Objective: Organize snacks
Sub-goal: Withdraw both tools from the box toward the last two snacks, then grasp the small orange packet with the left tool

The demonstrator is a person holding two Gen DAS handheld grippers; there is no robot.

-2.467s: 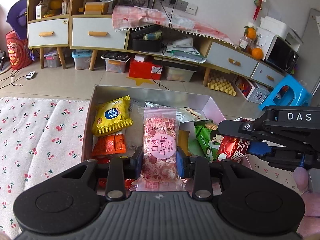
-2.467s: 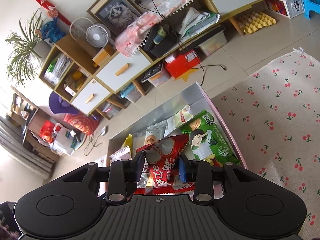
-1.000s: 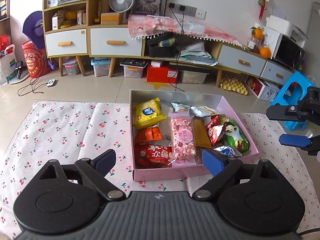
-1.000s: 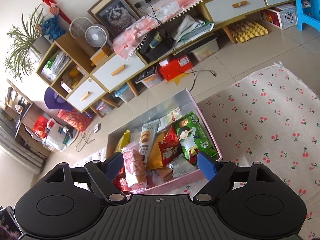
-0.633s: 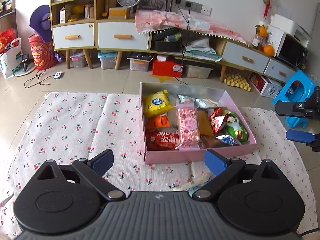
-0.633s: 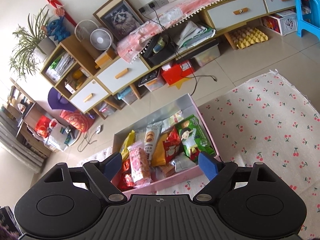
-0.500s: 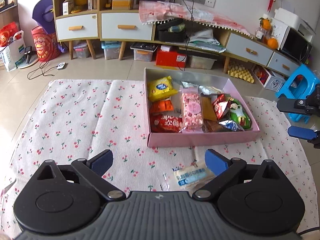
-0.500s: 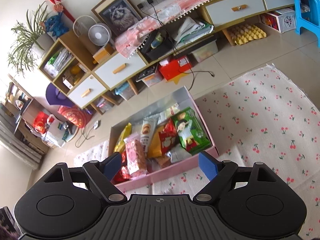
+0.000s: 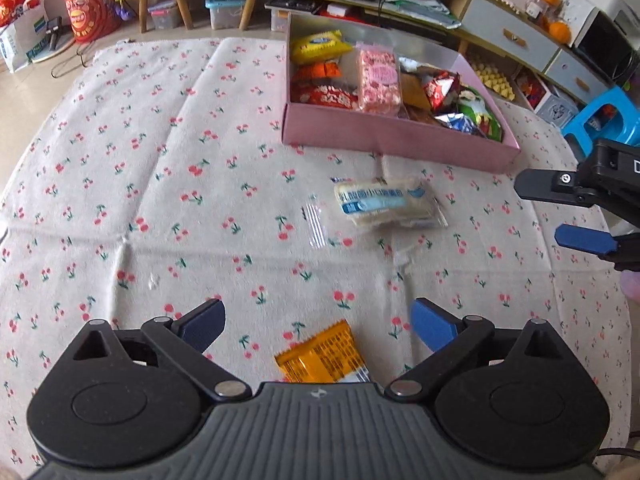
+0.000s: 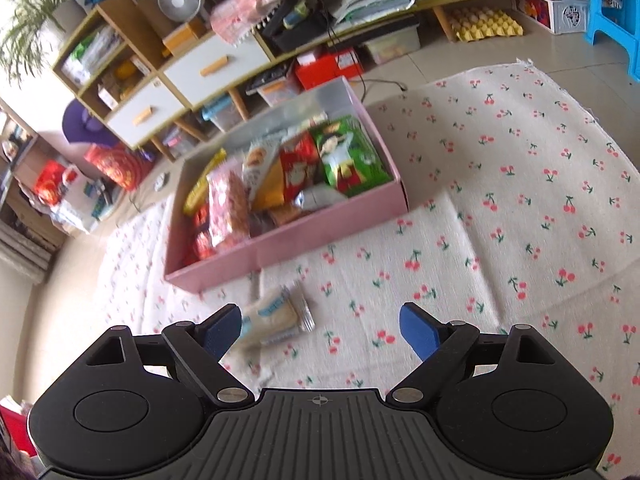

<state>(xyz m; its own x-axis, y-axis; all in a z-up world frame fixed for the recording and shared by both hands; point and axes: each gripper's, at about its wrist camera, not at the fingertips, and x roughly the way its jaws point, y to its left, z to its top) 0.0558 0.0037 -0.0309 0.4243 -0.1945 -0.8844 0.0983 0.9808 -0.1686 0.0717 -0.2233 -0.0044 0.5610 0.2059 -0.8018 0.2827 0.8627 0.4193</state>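
Note:
A pink box [image 9: 400, 136] [image 10: 288, 248] holding several snack packets sits on the cherry-print cloth [image 9: 160, 200]. A pale packet with a blue label [image 9: 384, 202] [image 10: 276, 316] lies on the cloth in front of the box. An orange packet [image 9: 320, 358] lies just below my left gripper [image 9: 318, 324], between its blue pads; the gripper is open and empty. My right gripper [image 10: 320, 328] is open and empty above the cloth, its left pad over the pale packet's edge. It also shows at the right edge of the left wrist view [image 9: 576, 208].
Behind the box stand low cabinets with drawers [image 10: 216, 64], storage bins and a red box [image 10: 328, 66] on the floor. A blue stool [image 9: 604, 116] [image 10: 616, 12] stands right of the cloth. Red bags [image 9: 86, 12] sit at the far left.
Both grippers let go of their packets in the box, opened and drew back from it. The pale packet and the orange packet have come into view on the cloth.

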